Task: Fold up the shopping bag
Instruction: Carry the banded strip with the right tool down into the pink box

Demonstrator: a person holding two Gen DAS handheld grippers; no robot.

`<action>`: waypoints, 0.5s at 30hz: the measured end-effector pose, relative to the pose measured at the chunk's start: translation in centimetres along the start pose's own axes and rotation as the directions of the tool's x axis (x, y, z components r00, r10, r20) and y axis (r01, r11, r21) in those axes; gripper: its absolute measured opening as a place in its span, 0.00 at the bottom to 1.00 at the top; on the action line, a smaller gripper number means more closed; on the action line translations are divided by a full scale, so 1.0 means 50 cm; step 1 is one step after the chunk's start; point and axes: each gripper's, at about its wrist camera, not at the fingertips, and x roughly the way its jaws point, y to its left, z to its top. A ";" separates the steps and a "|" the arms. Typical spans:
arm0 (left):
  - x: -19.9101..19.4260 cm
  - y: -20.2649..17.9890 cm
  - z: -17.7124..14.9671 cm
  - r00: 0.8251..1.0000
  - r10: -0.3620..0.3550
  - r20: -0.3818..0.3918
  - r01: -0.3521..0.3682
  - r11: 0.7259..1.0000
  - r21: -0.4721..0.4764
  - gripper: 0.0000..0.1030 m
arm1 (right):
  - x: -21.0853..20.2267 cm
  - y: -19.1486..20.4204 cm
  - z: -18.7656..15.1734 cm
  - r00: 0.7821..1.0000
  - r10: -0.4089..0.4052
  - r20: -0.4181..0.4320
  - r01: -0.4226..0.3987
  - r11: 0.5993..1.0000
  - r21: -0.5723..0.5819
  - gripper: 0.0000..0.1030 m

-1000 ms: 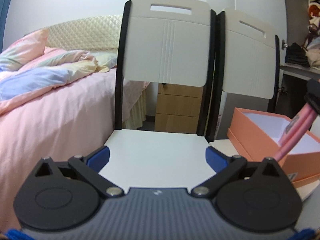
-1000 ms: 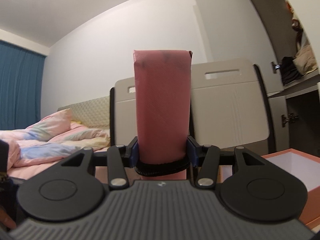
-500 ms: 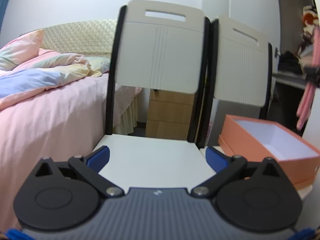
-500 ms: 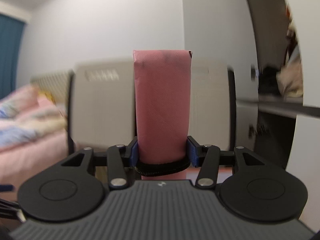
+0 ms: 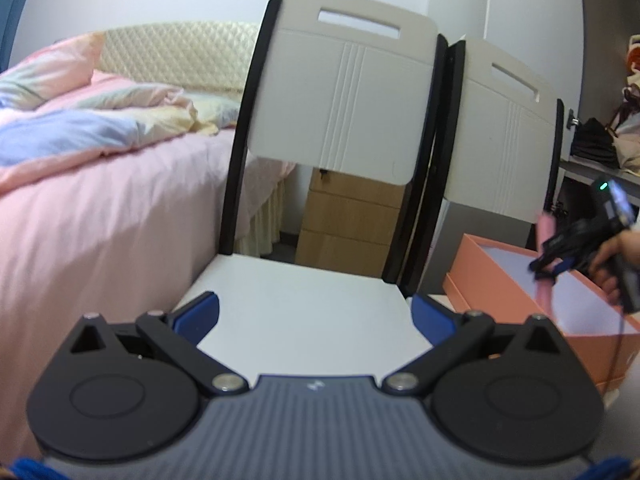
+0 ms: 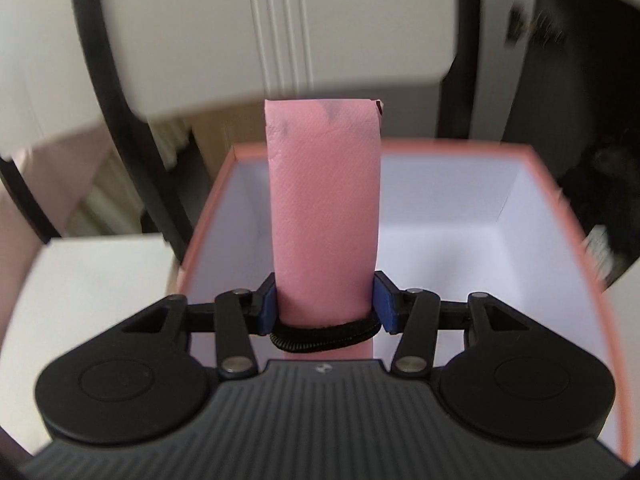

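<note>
In the right wrist view, the right tool [image 6: 324, 304] is clamped on the folded shopping bag [image 6: 324, 200]: both blue pads press its sides, and a black elastic band [image 6: 324, 330] wraps the bundle just behind them. The bag's long axis runs straight out along the fingers, up the centre of the frame, so its free end leads. Just beyond and below lies the open orange box [image 6: 568, 216], whose white interior fills the middle of the frame on both sides of the bag; the bag's tip overlaps the box's far rim in the picture. My reading is that the coming move turns on this: the bundle sits over the box mouth, pointing down into it, and whether it touches the floor of the box cannot be told.

In the left wrist view, the left tool [image 5: 314, 312] stands wide and empty at lower centre over a white chair seat [image 5: 300, 292]. The right tool [image 5: 560, 258] with the bag [image 5: 545, 296] shows at the right edge, over the box [image 5: 480, 276]. The right hand is clearly nearer.
</note>
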 end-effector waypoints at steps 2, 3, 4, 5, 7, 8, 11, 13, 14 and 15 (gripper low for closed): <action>0.007 0.007 0.000 1.000 -0.008 -0.011 0.008 1.000 -0.012 1.00 | 0.037 0.006 -0.005 0.999 0.004 -0.041 -0.004 1.000 -0.005 0.50; 0.011 0.010 0.000 1.000 -0.012 -0.018 0.012 1.000 -0.023 1.00 | 0.052 0.008 -0.007 0.999 0.006 -0.054 -0.007 1.000 -0.008 0.50; 0.015 0.013 0.000 1.000 -0.015 -0.026 0.014 0.999 -0.034 1.00 | 0.068 0.011 -0.008 0.998 0.008 -0.067 -0.009 1.000 -0.010 0.50; 0.020 0.015 0.000 0.999 -0.017 -0.035 0.015 0.999 -0.040 1.00 | 0.082 0.010 -0.008 0.997 0.009 -0.074 -0.010 1.000 -0.009 0.50; 0.028 0.014 -0.002 0.998 -0.027 -0.057 0.025 0.999 -0.033 1.00 | 0.112 0.006 -0.008 0.995 -0.006 -0.100 0.005 1.000 -0.009 0.50; 0.032 0.012 -0.004 0.997 -0.031 -0.069 0.029 0.999 -0.025 1.00 | 0.125 0.001 -0.008 0.993 -0.011 -0.116 0.011 1.000 -0.009 0.50; 0.044 0.006 -0.010 0.994 -0.034 -0.099 0.035 0.999 0.009 1.00 | 0.157 -0.007 -0.010 0.990 -0.018 -0.143 0.018 1.000 -0.004 0.50; 0.049 0.008 -0.011 0.994 -0.032 -0.107 0.033 0.999 0.008 1.00 | 0.175 -0.014 -0.012 0.988 -0.021 -0.154 0.022 1.000 0.002 0.50; 0.051 0.011 -0.011 0.994 -0.029 -0.109 0.029 1.000 0.000 1.00 | 0.182 -0.017 -0.013 0.987 -0.026 -0.159 0.026 1.000 0.003 0.50; 0.054 0.013 -0.011 0.993 -0.025 -0.112 0.024 1.000 -0.009 1.00 | 0.190 -0.019 -0.015 0.986 -0.030 -0.166 0.031 1.000 0.003 0.50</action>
